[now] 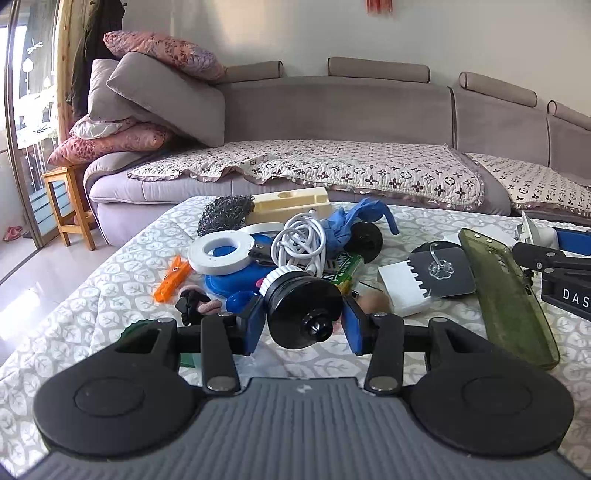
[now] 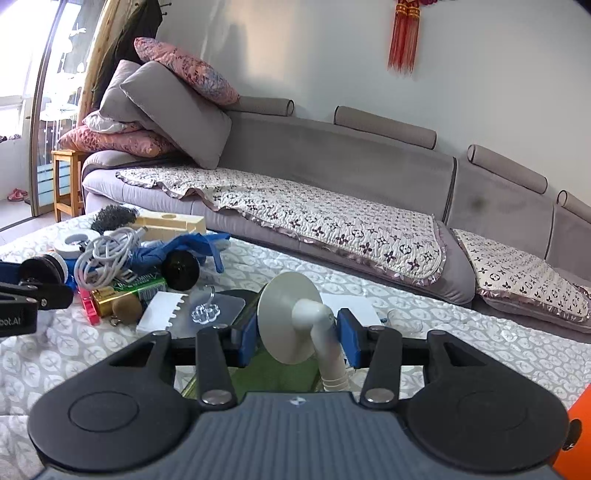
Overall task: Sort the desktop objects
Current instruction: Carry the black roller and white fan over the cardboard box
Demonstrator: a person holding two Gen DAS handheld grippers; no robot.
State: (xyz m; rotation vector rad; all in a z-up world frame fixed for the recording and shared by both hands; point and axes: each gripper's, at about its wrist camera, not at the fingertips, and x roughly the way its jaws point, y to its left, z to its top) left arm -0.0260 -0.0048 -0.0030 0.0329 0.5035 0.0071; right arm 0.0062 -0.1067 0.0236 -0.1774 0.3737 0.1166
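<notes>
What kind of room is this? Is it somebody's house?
Most likely a living room in a home. A long grey sofa with piled cushions runs behind a cloth-covered table, a red tasselled ornament hangs on the wall, and a wooden stool stands by a glass door.

Daylight from the glass door (image 1: 26,122) at left, soft shadows, fisheye bending at edges, slightly soft focus

Black round caster wheel (image 1: 303,310): lies on its side, hub facing the camera, between 2 blue pads.
White suction-cup hook (image 2: 295,321): disc upright, elbow stem angled down.
White cable coil (image 1: 300,243): heaped atop pile.
Green translucent phone case (image 1: 508,295): flat on the tablecloth, right of the pile.
</notes>
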